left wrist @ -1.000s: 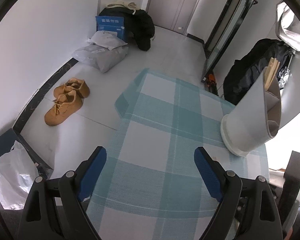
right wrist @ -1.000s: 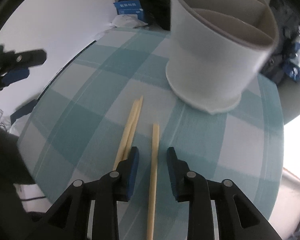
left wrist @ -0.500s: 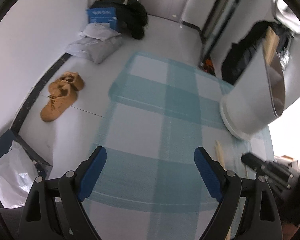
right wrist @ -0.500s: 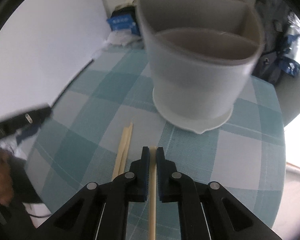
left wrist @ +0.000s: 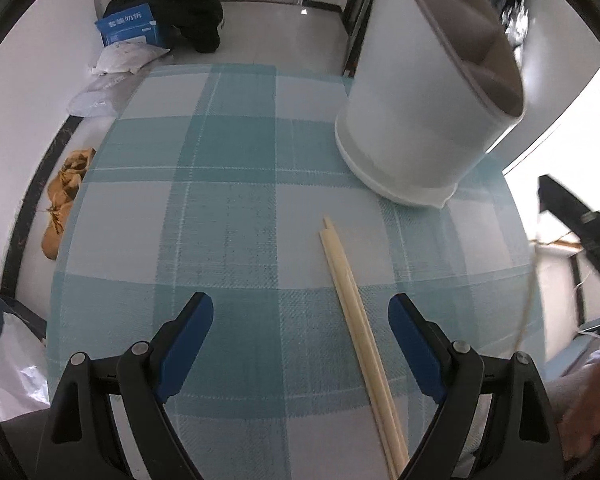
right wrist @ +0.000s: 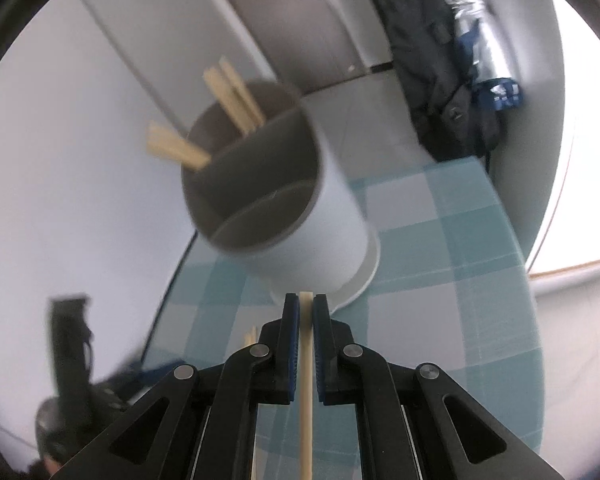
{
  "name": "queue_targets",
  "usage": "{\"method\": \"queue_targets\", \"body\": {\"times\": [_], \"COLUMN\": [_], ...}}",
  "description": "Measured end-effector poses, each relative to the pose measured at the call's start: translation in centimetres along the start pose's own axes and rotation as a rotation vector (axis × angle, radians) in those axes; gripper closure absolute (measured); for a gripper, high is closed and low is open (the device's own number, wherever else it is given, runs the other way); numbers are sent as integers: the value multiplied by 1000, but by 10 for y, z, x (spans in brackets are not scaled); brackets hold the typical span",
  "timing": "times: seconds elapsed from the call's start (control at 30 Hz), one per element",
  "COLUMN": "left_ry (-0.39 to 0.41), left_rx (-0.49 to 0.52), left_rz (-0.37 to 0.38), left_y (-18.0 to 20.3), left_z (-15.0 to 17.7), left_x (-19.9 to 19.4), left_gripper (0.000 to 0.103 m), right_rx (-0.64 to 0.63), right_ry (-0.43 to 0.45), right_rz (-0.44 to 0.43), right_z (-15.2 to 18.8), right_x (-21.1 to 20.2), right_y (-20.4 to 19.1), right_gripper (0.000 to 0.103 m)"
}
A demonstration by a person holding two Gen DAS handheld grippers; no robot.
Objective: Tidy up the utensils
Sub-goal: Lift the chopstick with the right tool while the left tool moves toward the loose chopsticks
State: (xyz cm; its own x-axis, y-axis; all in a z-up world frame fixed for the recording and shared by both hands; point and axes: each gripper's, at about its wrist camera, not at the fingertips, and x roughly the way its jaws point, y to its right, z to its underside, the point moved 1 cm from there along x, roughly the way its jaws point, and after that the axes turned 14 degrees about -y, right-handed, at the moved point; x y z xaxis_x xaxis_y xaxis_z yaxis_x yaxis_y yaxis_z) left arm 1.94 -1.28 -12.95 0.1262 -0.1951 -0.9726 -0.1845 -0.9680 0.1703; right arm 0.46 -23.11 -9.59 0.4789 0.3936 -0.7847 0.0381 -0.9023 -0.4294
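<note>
The right gripper's [right wrist: 306, 312] blue-padded fingers [right wrist: 291, 344] are pinched tight on a single wooden chopstick [right wrist: 306, 400], lifted clear of the table [right wrist: 480, 280] and aimed at the white utensil holder [right wrist: 320, 232], whose rear compartment has more chopsticks [right wrist: 236, 100] in it. The left gripper [left wrist: 300, 320] points steeply down with its fingers [left wrist: 188, 332] spread wide and nothing between the pads; a pair of chopsticks [left wrist: 356, 320] lies on the checked tablecloth [left wrist: 220, 220] between them, nearer the right one. On the floor beyond, a blue box [left wrist: 130, 28] carries white Chinese characters, too small to read surely.
</note>
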Motion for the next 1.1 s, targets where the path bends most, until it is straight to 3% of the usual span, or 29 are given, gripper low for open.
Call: {"method": "queue_targets", "body": {"times": [0.37,0.83,0.97,1.1], "left_ry": [-17,-35,-24,-27], "left_rx": [-3,-89,-71,-62], "left_rz": [-114,-131,-108,-143], "left_y": [-6,-25,-19,-15], "left_z": [10,0,-6,-8], "left_x": [2,4,5,8], "left_gripper": [17,17,17,16], "right_rx": [1,-9,-1,-1], "right_ry": [28,49,55,62], "right_rz": [-9,-31,-37,-37], "right_z": [-2,1,2,4], "right_x": [-6,-13,-15,-17], "right_y": [-6,-12,-11,-12], "right_gripper": [97,97,97,97]}}
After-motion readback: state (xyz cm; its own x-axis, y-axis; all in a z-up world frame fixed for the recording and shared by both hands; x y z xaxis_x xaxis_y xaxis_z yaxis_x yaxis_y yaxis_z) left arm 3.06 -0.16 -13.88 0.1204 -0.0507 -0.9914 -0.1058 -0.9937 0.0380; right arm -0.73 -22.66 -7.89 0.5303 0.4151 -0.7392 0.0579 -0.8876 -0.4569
